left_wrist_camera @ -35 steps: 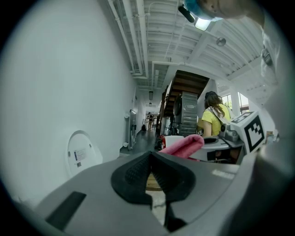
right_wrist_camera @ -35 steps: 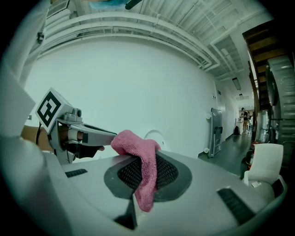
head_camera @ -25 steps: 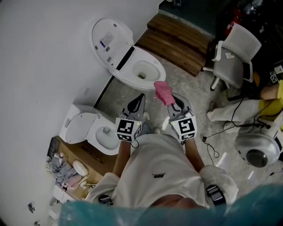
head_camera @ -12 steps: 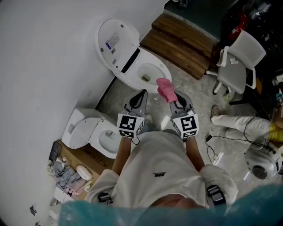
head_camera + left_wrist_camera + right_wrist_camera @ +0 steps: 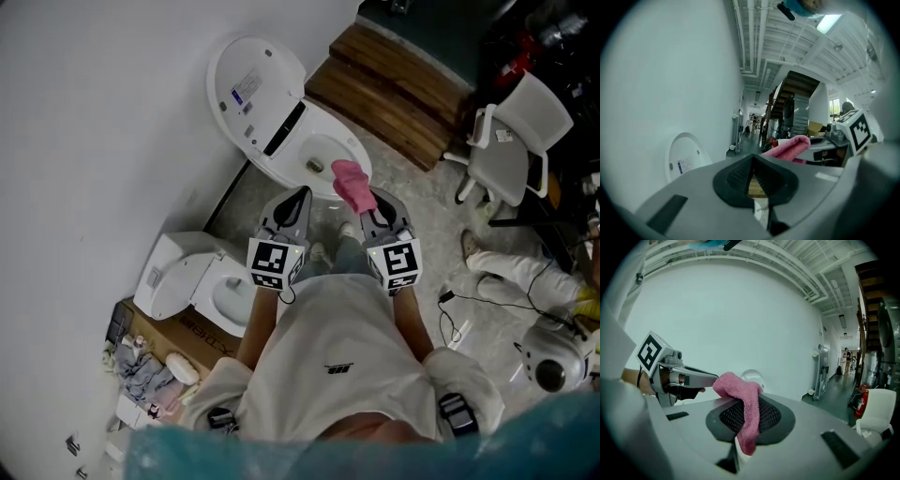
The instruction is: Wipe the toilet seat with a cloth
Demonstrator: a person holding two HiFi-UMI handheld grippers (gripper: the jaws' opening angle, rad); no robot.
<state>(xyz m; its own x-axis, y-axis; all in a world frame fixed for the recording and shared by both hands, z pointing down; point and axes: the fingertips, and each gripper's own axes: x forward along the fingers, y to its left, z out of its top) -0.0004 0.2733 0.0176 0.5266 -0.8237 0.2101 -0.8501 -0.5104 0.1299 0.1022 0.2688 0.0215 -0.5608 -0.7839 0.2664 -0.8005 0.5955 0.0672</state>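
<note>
The white toilet (image 5: pixel 319 155) stands against the wall with its lid (image 5: pixel 251 80) raised and its bowl open. My right gripper (image 5: pixel 368 202) is shut on a pink cloth (image 5: pixel 351 183), which hangs over the bowl's near rim. In the right gripper view the cloth (image 5: pixel 746 401) drapes down between the dark pads. My left gripper (image 5: pixel 300 195) is beside it, just short of the bowl, shut with nothing in it (image 5: pixel 753 161). The left gripper view shows the lid (image 5: pixel 686 159) and the cloth (image 5: pixel 790 146).
A second, smaller toilet (image 5: pixel 199 279) sits to my left on the floor beside a cardboard box (image 5: pixel 183 330). Wooden steps (image 5: pixel 403 84) lie beyond the toilet. A white chair (image 5: pixel 511 141), cables and a round grey device (image 5: pixel 548 364) are to my right.
Both grippers and my head have moved closer to the toilet. The pink cloth has gone from short of the bowl to over its near rim. Both grips are unchanged.
</note>
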